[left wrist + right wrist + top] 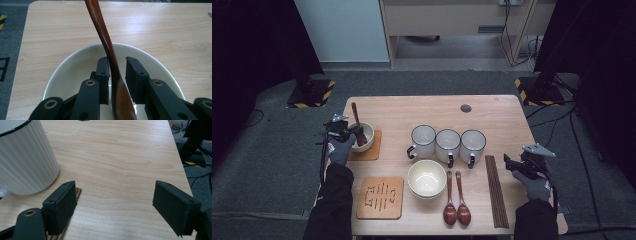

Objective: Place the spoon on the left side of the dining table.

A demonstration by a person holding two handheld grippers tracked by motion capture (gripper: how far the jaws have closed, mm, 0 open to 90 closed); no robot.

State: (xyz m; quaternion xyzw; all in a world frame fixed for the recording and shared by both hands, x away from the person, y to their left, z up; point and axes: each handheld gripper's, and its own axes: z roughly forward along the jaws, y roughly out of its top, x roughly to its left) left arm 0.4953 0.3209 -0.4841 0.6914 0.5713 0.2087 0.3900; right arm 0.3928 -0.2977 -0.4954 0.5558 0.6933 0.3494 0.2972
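A spoon (pixel 110 50) is seen standing in the bowl (pixel 75 65) near the desk's left edge, handle tilted away, between the left gripper's (pixel 117 67) narrowed fingers; right gripper (pixel 115 207) fingers are spread wide.

Three white ribbed mugs (pixel 447 144) stand on the bench (pixel 492 112). There are two cream bowls (pixel 426 178) and three brown wooden spoons (pixel 456 200). Two cork mats (pixel 380 197) lie at the left. One bundle of dark chopsticks (pixel 495 190) lies at the right; its sticks are too close together to count.
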